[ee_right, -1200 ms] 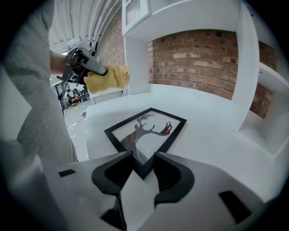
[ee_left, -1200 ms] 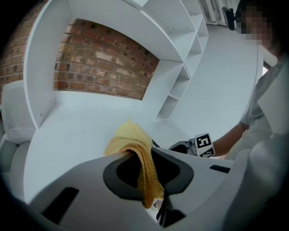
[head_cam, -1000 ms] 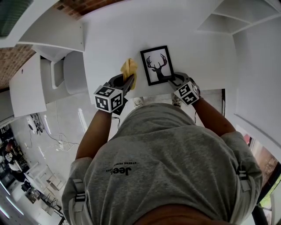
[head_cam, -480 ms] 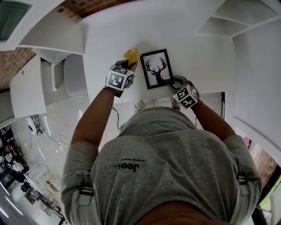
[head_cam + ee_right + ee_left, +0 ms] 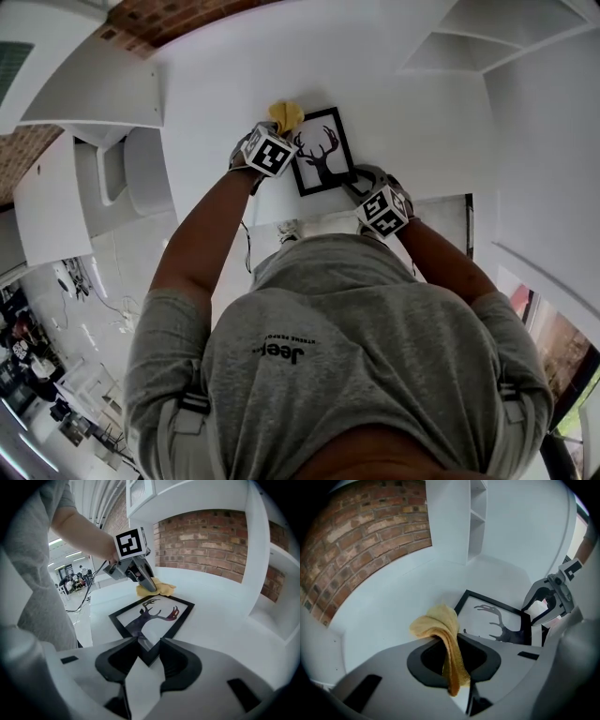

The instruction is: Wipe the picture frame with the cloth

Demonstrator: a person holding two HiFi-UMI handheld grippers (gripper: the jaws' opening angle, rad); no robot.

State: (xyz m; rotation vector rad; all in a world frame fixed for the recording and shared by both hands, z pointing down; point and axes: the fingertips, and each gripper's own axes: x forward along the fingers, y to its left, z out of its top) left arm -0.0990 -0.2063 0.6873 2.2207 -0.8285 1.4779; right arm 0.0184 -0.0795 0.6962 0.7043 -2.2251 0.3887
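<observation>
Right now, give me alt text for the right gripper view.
Jaws of the right gripper clamp the near corner of a black picture frame with a deer silhouette, lying on a white table. Beyond, the left gripper holds a yellow cloth at the frame's far corner.

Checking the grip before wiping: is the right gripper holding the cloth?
No, the cloth is pinched in the left gripper; the right gripper clamps a picture frame corner.

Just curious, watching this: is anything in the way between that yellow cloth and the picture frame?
Nothing visible. The cloth, pinched in the left gripper, sits right beside the picture frame at one corner, on the white table. The right gripper grips the opposite corner, clear of that path.
</observation>
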